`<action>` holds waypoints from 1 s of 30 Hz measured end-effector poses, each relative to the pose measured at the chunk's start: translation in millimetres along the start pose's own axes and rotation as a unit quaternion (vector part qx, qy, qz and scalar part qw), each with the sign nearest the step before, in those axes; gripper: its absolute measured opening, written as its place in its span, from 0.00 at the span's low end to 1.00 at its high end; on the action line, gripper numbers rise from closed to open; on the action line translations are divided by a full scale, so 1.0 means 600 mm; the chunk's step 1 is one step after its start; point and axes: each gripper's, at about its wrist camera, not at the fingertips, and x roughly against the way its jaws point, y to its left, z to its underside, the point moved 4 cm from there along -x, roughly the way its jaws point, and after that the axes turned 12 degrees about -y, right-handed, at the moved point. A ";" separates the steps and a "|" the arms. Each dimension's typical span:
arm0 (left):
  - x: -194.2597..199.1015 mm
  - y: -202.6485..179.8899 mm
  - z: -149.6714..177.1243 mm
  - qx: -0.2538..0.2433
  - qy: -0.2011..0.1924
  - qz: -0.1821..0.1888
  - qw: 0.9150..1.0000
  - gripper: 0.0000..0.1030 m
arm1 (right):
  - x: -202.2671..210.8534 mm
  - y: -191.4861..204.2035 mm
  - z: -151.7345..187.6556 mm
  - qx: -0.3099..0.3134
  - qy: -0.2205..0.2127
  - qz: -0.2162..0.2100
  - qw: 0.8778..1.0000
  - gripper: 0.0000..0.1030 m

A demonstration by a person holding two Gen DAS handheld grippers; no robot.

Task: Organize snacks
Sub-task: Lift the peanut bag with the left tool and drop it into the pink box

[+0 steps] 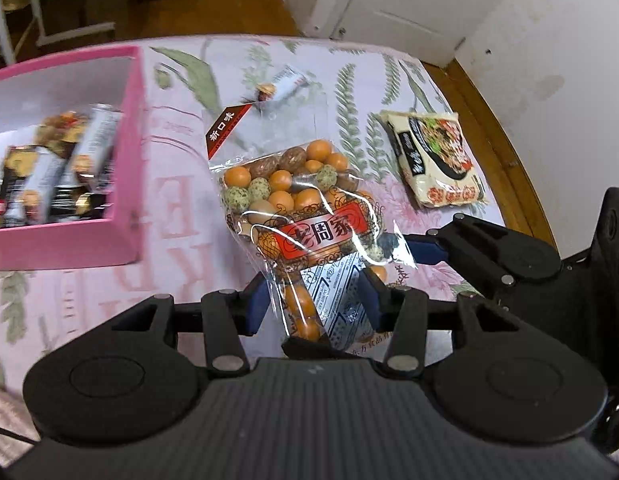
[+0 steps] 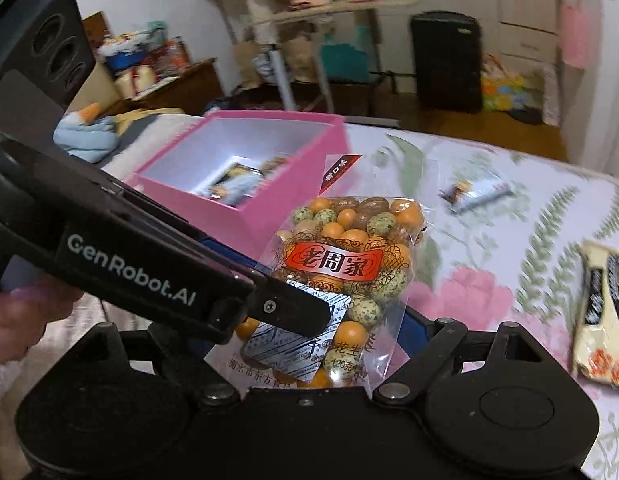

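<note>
A clear bag of orange, green and brown coated nuts (image 1: 297, 208) with a red label is held up above the floral bedspread. My left gripper (image 1: 313, 300) is shut on the bag's lower end, blue pads pressing its sides. My right gripper (image 2: 321, 320) also grips the same nut bag (image 2: 349, 256); in the left wrist view its blue fingertip (image 1: 425, 250) pinches the bag's right edge. A pink box (image 1: 125, 152) with several snack packs inside stands to the left; it also shows in the right wrist view (image 2: 269, 208).
A cream noodle packet (image 1: 433, 156) lies on the bedspread at the right, near the bed's edge. A small wrapped snack bar (image 1: 285, 84) lies farther back. Wooden floor, a white door and furniture lie beyond the bed.
</note>
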 end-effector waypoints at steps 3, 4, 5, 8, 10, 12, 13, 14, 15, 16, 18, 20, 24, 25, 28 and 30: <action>0.037 0.026 -0.004 0.009 -0.020 -0.005 1.000 0.45 | -0.003 0.022 -0.023 0.005 -0.007 -0.037 0.999 0.88; 0.048 0.036 -0.006 0.014 -0.027 -0.007 1.000 0.46 | -0.005 0.027 -0.031 0.003 -0.008 -0.050 0.999 0.88; 0.059 0.046 -0.008 0.017 -0.036 -0.009 0.999 0.46 | -0.010 0.032 -0.038 0.002 -0.009 -0.062 0.998 0.87; 0.089 0.080 -0.017 0.025 -0.065 -0.026 0.997 0.46 | -0.032 0.046 -0.059 -0.005 -0.009 -0.101 0.995 0.86; 0.104 0.103 -0.024 0.030 -0.077 -0.040 0.996 0.46 | -0.053 0.055 -0.073 -0.009 -0.007 -0.122 0.992 0.85; 0.116 0.126 -0.029 0.032 -0.087 -0.051 0.994 0.46 | -0.075 0.067 -0.086 0.001 -0.007 -0.135 0.991 0.82; 0.121 0.139 -0.034 0.034 -0.091 -0.057 0.994 0.46 | -0.087 0.074 -0.094 0.007 -0.008 -0.141 0.990 0.81; 0.124 0.150 -0.038 0.034 -0.094 -0.064 0.993 0.46 | -0.098 0.080 -0.100 0.010 -0.008 -0.147 0.989 0.79; 0.128 0.164 -0.043 0.035 -0.095 -0.072 0.992 0.46 | -0.110 0.085 -0.107 0.009 -0.006 -0.155 0.988 0.78; 0.133 0.181 -0.049 0.038 -0.097 -0.080 0.991 0.46 | -0.124 0.089 -0.115 0.006 -0.006 -0.163 0.987 0.76; 0.136 0.211 -0.065 0.028 -0.102 -0.108 0.988 0.46 | -0.149 0.096 -0.130 0.004 -0.009 -0.176 0.984 0.65; 0.134 0.243 -0.080 0.023 -0.105 -0.130 0.986 0.46 | -0.180 0.104 -0.146 -0.004 -0.010 -0.186 0.982 0.63; 0.113 0.317 -0.116 0.015 -0.097 -0.158 0.983 0.46 | -0.258 0.110 -0.160 -0.029 -0.007 -0.193 0.981 0.60; 0.106 0.333 -0.122 0.014 -0.096 -0.165 0.981 0.46 | -0.279 0.111 -0.163 -0.037 -0.006 -0.194 0.980 0.60; 0.080 0.382 -0.136 0.017 -0.080 -0.182 0.980 0.46 | -0.332 0.113 -0.163 -0.062 0.011 -0.195 0.979 0.59; 0.062 0.402 -0.138 0.010 -0.063 -0.188 0.980 0.46 | -0.363 0.116 -0.157 -0.077 0.025 -0.192 0.978 0.59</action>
